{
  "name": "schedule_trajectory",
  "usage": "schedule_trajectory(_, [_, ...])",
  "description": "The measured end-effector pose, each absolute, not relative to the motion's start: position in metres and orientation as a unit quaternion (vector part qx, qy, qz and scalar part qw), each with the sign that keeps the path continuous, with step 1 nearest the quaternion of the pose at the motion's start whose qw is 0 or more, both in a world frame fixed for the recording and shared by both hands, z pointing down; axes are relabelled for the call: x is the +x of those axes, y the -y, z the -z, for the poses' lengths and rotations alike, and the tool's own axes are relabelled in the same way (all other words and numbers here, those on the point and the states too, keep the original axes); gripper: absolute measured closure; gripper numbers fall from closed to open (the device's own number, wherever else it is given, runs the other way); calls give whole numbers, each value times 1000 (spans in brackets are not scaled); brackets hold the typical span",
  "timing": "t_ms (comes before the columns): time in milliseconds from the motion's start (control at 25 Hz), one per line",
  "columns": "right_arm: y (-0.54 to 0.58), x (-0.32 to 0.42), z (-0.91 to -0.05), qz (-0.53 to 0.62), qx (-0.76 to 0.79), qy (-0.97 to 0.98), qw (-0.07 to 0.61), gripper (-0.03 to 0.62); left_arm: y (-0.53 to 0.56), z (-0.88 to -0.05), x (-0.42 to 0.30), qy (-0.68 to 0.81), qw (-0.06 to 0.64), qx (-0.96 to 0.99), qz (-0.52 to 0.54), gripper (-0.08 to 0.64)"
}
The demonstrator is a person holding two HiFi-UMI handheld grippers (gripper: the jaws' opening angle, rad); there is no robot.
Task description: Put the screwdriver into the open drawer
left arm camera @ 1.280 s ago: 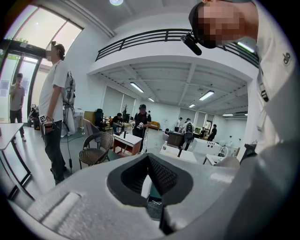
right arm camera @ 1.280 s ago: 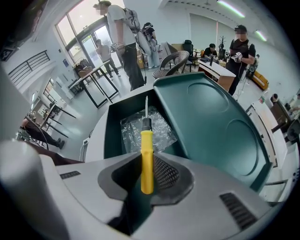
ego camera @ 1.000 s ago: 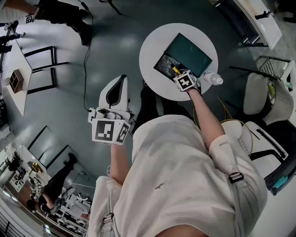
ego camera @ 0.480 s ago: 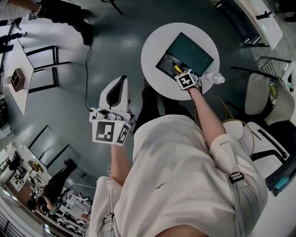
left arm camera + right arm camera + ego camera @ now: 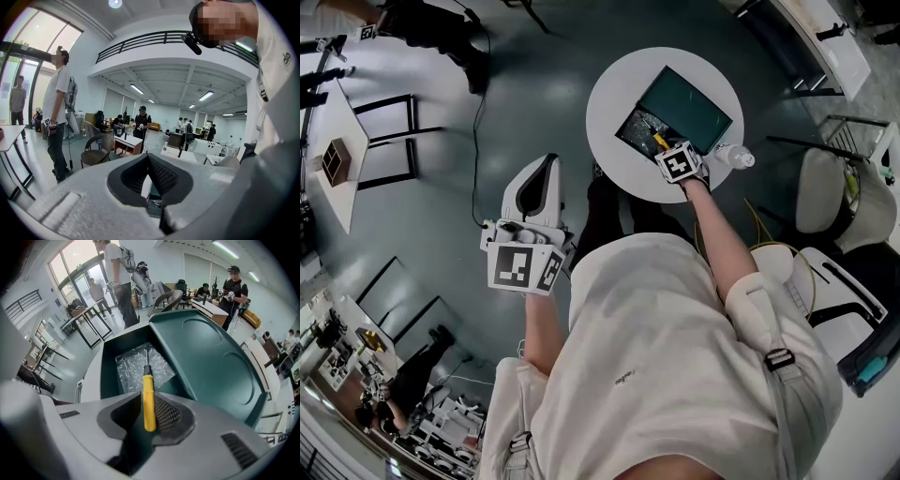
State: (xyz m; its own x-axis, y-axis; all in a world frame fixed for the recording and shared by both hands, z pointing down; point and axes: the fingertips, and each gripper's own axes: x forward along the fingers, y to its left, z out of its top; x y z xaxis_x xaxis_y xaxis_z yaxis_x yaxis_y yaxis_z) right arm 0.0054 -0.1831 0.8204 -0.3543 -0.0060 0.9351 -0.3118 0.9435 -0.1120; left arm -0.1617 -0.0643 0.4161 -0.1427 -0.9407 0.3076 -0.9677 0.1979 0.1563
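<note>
Well, the right gripper (image 5: 149, 405) pinches the yellow screwdriver (image 5: 148, 394) by its handle, blade pointing over the open drawer (image 5: 108, 369) and above the crinkled plastic bag (image 5: 133, 367) lying inside it. I'd lower the tip past the drawer's near wall and let go low, so it lands flat instead of bouncing. Well away from the drawer, the left gripper (image 5: 148, 165) hangs nearly closed on nothing. No readable writing anywhere, only square markers (image 5: 678, 165) on the grippers' cubes.

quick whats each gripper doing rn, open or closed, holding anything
Left gripper: closed, nothing between its jaws.
Right gripper: closed on the yellow screwdriver, held over the open drawer.
</note>
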Motion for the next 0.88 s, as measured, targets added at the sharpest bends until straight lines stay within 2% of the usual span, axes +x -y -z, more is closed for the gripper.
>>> schedule_trajectory(880, [189, 11, -775, -143, 174, 823, 522, 526, 81, -392, -169, 707, 140, 692, -32, 549])
